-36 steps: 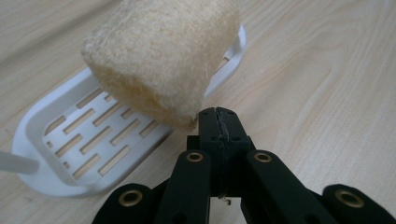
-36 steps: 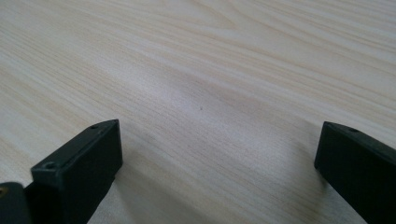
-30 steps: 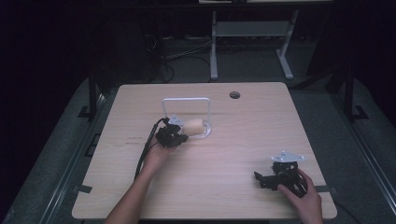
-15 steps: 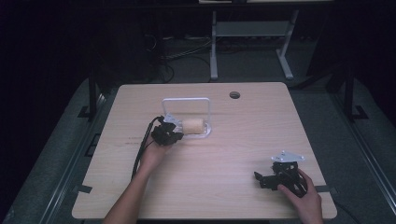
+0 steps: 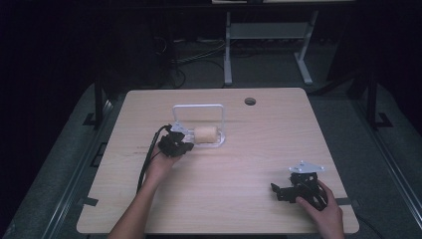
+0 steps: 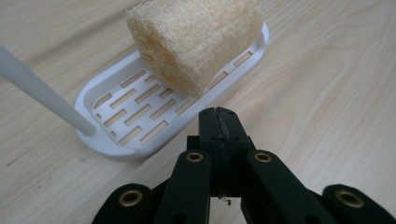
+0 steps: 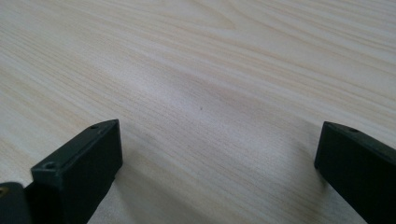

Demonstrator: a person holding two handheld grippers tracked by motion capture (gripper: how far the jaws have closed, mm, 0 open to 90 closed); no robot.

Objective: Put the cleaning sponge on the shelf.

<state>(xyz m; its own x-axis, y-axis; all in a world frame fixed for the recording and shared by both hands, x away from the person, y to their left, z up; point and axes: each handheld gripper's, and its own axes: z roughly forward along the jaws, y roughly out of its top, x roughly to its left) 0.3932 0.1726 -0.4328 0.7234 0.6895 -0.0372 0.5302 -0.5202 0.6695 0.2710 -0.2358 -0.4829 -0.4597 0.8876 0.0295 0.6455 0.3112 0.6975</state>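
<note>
Fingers come first. The left gripper [image 6: 218, 116] has its two black fingers [image 6: 209, 135] pressed tight together, with nothing between them. They point at the near edge of a white soap tray [image 6: 116, 140] and stop just short of it. The tray has little slots in its floor and a thin white handle bar [image 6: 42, 95] that rises at about 10 o'clock from the fingers. A tan, rough sponge [image 6: 196, 42] sits in the tray at about 12 o'clock from the fingers, at the far end of it.

From the high view, the left gripper [image 5: 180, 144] is just left of the middle of the tabletop [image 5: 249, 164]. The tray [image 5: 219, 141] lies at 3 o'clock from it, with the sponge [image 5: 206, 134] inside and the handle [image 5: 197, 106] standing up over it like an arch.

The right gripper [image 7: 215, 149] has its fingers [image 7: 81, 163] spread wide apart, holding nothing, with bare wood between them. In the high view this gripper [image 5: 286, 191] rests at about 4 o'clock on the tabletop, well apart from the tray, with a hand [image 5: 321, 211] around it.

A small round hole [image 5: 250, 101] is in the tabletop at about 12 o'clock.
</note>
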